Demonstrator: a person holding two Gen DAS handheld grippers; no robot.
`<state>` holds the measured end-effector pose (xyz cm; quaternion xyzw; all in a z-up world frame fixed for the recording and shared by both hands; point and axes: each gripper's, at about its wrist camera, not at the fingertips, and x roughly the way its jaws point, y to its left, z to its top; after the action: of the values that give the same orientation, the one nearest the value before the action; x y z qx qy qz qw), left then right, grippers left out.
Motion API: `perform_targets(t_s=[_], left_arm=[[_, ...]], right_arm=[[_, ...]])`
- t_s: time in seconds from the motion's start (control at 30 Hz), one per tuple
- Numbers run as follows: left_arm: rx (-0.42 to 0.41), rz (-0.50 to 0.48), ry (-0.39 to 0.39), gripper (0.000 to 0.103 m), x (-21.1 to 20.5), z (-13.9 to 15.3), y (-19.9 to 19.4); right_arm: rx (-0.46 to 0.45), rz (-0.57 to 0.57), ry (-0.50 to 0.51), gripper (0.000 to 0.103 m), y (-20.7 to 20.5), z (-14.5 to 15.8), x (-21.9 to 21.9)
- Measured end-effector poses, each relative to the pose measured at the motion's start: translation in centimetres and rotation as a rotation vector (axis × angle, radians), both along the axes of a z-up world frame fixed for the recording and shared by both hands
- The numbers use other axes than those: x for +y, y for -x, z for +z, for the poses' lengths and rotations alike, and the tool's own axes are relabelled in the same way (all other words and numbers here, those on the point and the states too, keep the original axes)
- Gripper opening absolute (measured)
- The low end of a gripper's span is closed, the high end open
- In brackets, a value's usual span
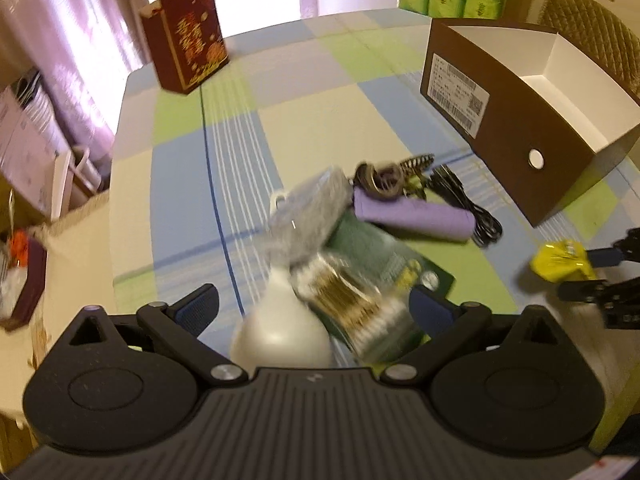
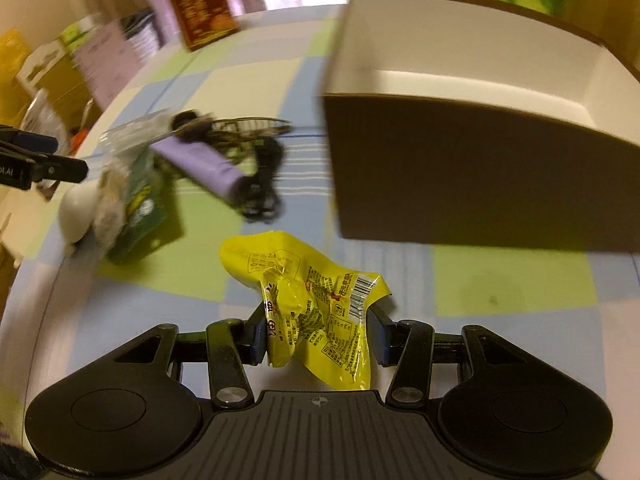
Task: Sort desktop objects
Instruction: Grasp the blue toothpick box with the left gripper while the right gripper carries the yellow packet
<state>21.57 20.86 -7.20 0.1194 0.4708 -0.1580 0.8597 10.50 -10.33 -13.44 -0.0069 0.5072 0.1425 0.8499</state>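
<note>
The right gripper (image 2: pixel 318 338) clamped a yellow packet (image 2: pixel 316 308) just before the brown box (image 2: pixel 460 176). The left gripper (image 1: pixel 316 304) stood wide over a white bottle (image 1: pixel 280 336), left of the box.

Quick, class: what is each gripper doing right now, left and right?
Left gripper: open, holding nothing, above the white bottle.
Right gripper: shut on the yellow snack packet.

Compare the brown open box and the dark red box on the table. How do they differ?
The brown open box is wide and low, with no lid and a white inside; the dark red box is tall, narrow and upright. The brown box has a white barcode label and a round hole in its side; the dark red box carries gold print. The brown box stands near the pile of items, the red one at the far edge. Both rest on the checked tablecloth.
</note>
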Motion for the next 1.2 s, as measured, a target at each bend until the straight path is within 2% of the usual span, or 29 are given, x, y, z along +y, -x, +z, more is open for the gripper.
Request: perform_targets(t_s=[0.27,0.53,0.67,0.73,0.77,0.8,0.97,1.2], left_arm=[[0.060,-0.084,0.069,0.089,0.7,-1.3,-5.1],[0.141,-0.101,0.178,0.088,1.9,-2.7,-9.3],[0.200,-0.102,0.212,0.071,2.1,-3.9,-11.0],[0.233,-0.094,0.232,0.067,2.3,-4.7,-11.5],[0.245,-0.092,0.255,0.060,2.4,-4.9,-11.7],[0.252,-0.090,0.273,0.060,2.5,-5.0,-11.7],[0.236,-0.083,0.263,0.057,2.2,-4.7,-11.5],[0.153,-0.056,0.231,0.054,2.1,-2.6,-10.0]], right_arm=[[0.015,-0.184,0.002,0.046,0.0,0.6,-5.5],[0.002,-0.302,0.029,0.047,0.5,1.6,-9.8],[0.002,-0.331,0.040,0.047,1.0,1.7,-10.9],[0.001,-0.338,0.043,0.047,1.1,1.8,-11.2],[0.000,-0.341,0.044,0.047,1.3,1.8,-11.4],[0.000,-0.344,0.044,0.047,1.4,1.9,-11.5],[-0.007,-0.353,0.044,0.047,1.4,1.8,-11.6],[-0.027,-0.350,0.034,0.047,1.5,2.3,-12.8]])
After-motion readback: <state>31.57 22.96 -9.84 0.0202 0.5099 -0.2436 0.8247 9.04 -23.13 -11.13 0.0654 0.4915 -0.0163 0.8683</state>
